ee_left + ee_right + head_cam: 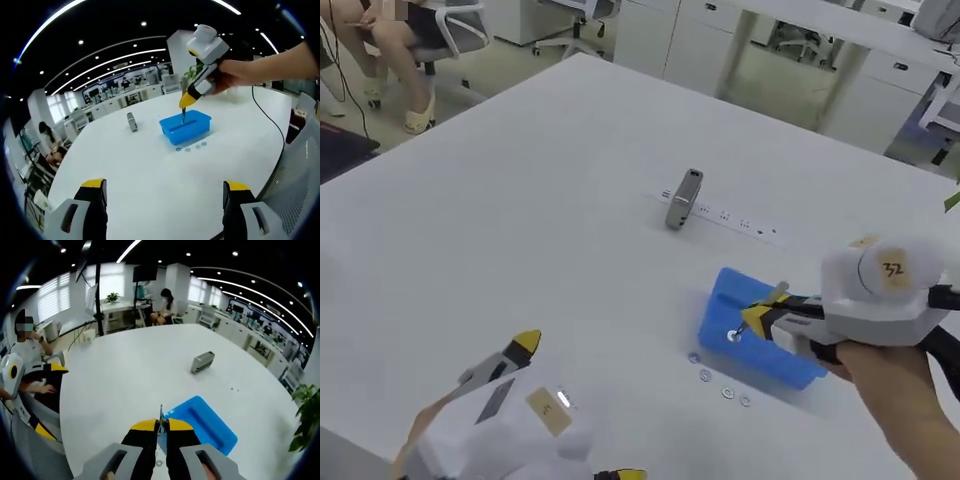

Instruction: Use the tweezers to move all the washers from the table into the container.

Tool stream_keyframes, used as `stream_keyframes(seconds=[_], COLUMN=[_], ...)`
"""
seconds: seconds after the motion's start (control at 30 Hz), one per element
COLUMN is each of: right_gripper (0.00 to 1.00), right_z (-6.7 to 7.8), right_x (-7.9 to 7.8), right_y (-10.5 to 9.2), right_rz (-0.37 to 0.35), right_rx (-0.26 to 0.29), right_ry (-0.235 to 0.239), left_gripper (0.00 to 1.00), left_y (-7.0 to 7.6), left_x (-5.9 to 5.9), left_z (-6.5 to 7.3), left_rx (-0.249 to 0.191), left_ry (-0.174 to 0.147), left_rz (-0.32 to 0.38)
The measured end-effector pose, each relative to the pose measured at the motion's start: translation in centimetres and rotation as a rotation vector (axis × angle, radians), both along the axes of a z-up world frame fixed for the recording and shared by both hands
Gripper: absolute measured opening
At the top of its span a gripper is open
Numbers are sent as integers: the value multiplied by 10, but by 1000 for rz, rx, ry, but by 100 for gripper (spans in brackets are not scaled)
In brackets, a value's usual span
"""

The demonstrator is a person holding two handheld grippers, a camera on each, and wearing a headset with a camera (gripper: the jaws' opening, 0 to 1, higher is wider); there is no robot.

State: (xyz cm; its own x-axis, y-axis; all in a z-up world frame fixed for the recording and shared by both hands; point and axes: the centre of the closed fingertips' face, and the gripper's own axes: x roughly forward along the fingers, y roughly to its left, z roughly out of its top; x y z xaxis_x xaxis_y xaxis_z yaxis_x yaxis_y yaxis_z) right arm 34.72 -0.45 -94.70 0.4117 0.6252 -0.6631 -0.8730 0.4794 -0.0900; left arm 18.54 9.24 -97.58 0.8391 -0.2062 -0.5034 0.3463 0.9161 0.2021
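Observation:
A blue container [760, 352] sits on the white table [550, 230], also seen as the container [186, 127] and the container [202, 427]. Several small washers [716, 384] lie in a row on the table along its near side, also seen as the washers [191, 147]. My right gripper [756, 318] is shut on thin metal tweezers [161, 416], whose tip [734, 335] hangs over the container's near part. Something glints at that tip; I cannot tell whether it is a washer. My left gripper [163, 187] is open and holds nothing, low at the near left [572, 410].
A grey box-shaped device [684, 198] stands mid-table beside a flush socket strip [735, 220]. A person sits on a chair [450, 30] at the far left. Office desks and cabinets stand behind the table's far edge.

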Motion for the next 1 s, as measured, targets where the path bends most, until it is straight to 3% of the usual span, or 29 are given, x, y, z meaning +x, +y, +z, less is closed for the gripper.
stream_keyframes(seconds=[0.23, 0.37, 0.6, 0.7, 0.9, 1.0], right_gripper=[2, 2, 2, 2, 2, 2], right_z=[-3, -9, -28, -39, -56, -55], right_x=[21, 35, 52, 52, 54, 56], right_y=[3, 3, 2, 2, -3, -4], right_rz=[-31, -70, -118, -127, -146, -161], right_rx=[-3, -16, -28, -30, -59, -36], right_ry=[-13, -34, -16, 27, 37, 34], left_gripper=[98, 98, 97, 97, 96, 96], left_y=[2, 2, 2, 2, 1, 2], left_x=[0, 0, -1, -1, -1, -2], left_z=[0, -3, -4, -4, -7, -8], left_rx=[0, 0, -4, 0, 4, 4], left_ry=[1, 18, 26, 26, 42, 46], left_rz=[12, 12, 10, 11, 6, 9])
